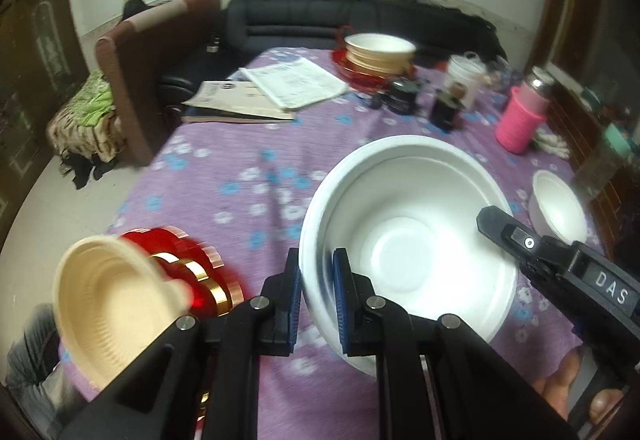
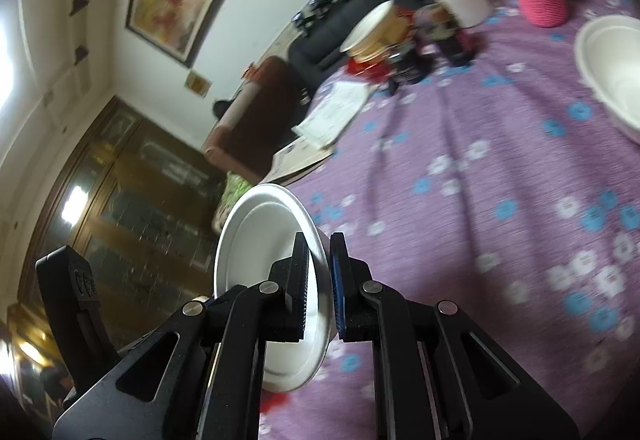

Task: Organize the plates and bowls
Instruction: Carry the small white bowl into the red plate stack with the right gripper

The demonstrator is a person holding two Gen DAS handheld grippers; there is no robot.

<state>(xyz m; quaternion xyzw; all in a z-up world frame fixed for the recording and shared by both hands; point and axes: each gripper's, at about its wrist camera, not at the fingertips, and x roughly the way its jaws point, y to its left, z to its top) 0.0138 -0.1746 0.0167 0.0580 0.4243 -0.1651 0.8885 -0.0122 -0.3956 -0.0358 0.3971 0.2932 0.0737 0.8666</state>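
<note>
My left gripper point(image 1: 317, 294) is shut on the near rim of a large white bowl point(image 1: 412, 240), held over the purple flowered tablecloth point(image 1: 248, 168). My right gripper point(image 2: 319, 282) is shut on the same white bowl's wall point(image 2: 260, 240); its fingers point(image 1: 520, 240) reach onto the bowl's right rim in the left wrist view. A cream bowl point(image 1: 108, 296) lies tilted on a red and gold plate point(image 1: 192, 260) at the near left. A small white bowl point(image 1: 558, 206) sits at the right and also shows in the right wrist view point(image 2: 612, 72). A cream bowl stack point(image 1: 378, 54) stands on a red plate point(image 1: 352, 70) at the far end.
Papers and a booklet point(image 1: 260, 90) lie at the far left of the table. A white cup point(image 1: 464, 78), dark jars point(image 1: 444, 108) and a pink-sleeved flask point(image 1: 520, 116) stand at the far right. A black sofa point(image 1: 340, 20) and a brown chair point(image 1: 152, 52) are behind.
</note>
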